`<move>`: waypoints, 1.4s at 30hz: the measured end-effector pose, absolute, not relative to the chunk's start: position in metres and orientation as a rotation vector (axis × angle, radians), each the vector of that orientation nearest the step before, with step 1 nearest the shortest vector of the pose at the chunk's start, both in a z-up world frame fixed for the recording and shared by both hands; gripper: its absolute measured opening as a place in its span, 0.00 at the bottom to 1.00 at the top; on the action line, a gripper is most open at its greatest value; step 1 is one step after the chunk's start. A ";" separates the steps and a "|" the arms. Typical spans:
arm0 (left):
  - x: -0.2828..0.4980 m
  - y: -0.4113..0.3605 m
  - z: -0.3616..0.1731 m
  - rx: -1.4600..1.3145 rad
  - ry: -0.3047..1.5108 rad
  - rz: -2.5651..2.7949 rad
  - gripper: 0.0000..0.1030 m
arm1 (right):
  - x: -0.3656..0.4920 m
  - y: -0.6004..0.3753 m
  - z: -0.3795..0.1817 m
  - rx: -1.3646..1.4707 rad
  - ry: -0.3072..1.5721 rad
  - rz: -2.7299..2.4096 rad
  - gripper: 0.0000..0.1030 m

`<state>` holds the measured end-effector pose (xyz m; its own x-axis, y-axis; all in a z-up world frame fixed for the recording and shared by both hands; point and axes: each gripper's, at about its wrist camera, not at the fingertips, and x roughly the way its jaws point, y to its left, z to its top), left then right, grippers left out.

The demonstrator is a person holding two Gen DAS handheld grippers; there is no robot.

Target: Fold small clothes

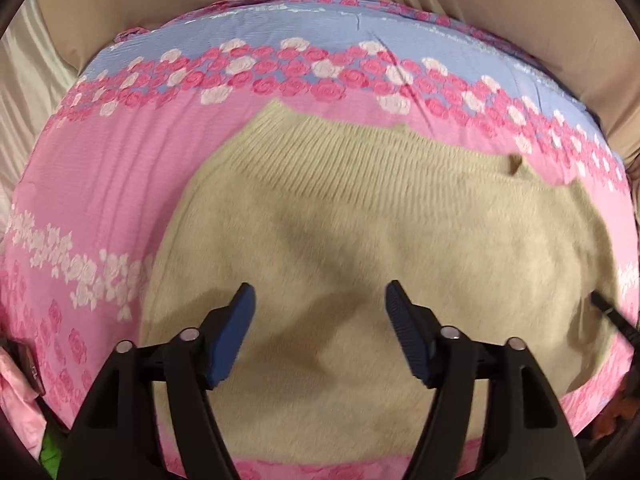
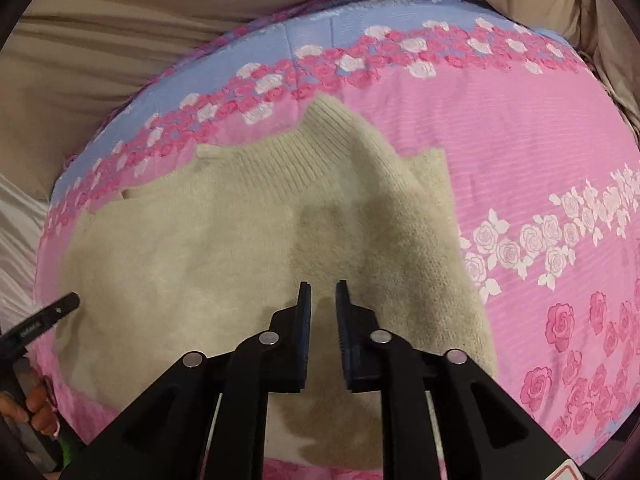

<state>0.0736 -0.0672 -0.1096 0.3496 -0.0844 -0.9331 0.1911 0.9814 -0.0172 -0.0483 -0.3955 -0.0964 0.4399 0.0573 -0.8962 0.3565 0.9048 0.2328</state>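
Observation:
A cream knitted sweater (image 1: 360,220) lies flat on a pink and blue rose-print sheet (image 1: 100,200), its ribbed band (image 1: 340,152) towards the far side. My left gripper (image 1: 320,286) hovers over the sweater's middle, open wide, with nothing between its blue pads. In the right wrist view the same sweater (image 2: 200,248) has its right part folded over (image 2: 420,220). My right gripper (image 2: 323,283) hangs above it with a narrow gap between the pads and no cloth in it. The left gripper's finger (image 2: 48,316) shows at the sweater's left edge.
Beige bedding (image 1: 120,0) surrounds the floral sheet (image 2: 520,140) at the far side and both flanks. A pink cloth (image 1: 16,392) and something green (image 1: 48,452) lie at the near left. A person's hand (image 2: 36,404) shows at the lower left.

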 end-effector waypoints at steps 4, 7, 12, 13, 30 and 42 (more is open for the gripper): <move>0.059 -0.054 -0.127 0.091 1.256 -0.152 0.72 | -0.043 -0.382 -0.112 0.330 1.155 -0.164 0.18; 0.049 -0.041 -0.130 0.055 1.266 -0.145 0.72 | -0.049 -0.391 -0.121 0.403 1.149 -0.192 0.17; 0.037 0.002 -0.111 -0.039 1.217 -0.118 0.73 | -0.059 -0.372 -0.083 0.362 1.094 -0.130 0.21; 0.034 0.022 -0.109 -0.094 1.222 -0.099 0.73 | -0.060 -0.367 -0.080 0.340 1.093 -0.116 0.21; 0.022 0.089 -0.137 -0.353 1.303 0.061 0.73 | -0.113 -0.407 -0.087 0.386 1.104 -0.312 0.36; 0.021 0.065 -0.131 -0.336 1.305 -0.113 0.62 | -0.125 -0.421 -0.108 0.528 1.111 -0.281 0.07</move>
<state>0.0211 0.0647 -0.1313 0.2648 -0.2691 -0.9260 -0.1063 0.9463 -0.3054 -0.1248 -0.4207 -0.1077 0.4261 0.0442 -0.9036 0.4687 0.8435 0.2623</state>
